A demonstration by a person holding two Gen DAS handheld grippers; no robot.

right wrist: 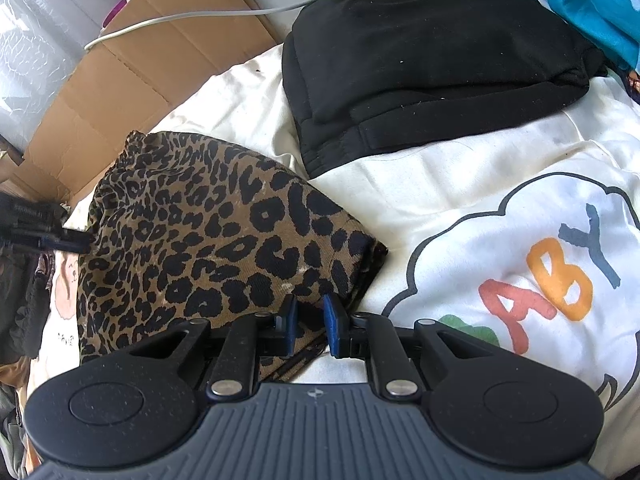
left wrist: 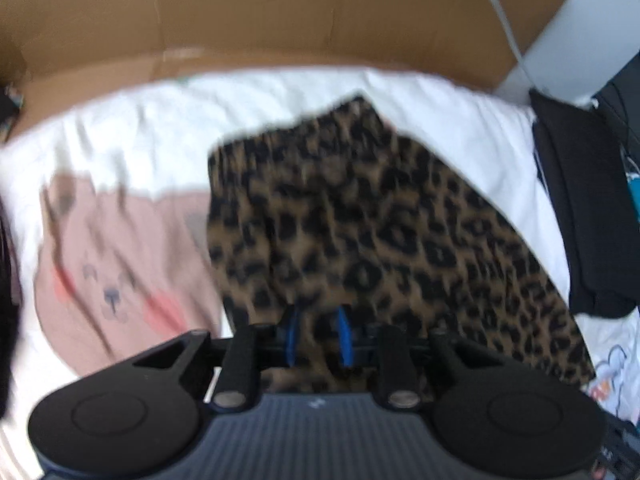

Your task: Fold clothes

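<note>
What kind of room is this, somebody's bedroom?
Probably a bedroom at home. Clothes lie on a white bedsheet printed with cartoons: a leopard-print garment and a folded black garment. Flattened brown cardboard stands behind the bed.

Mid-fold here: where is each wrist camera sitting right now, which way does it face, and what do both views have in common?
Left wrist: on the left gripper, looking steeply down at the leopard-print garment and a bear print; its own fingers show.
Right wrist: on the right gripper, angled down at the garment's corner, black clothing and the white bedding; the left gripper's tip shows at the far edge.
Shared: garment, black clothing, cardboard.
</note>
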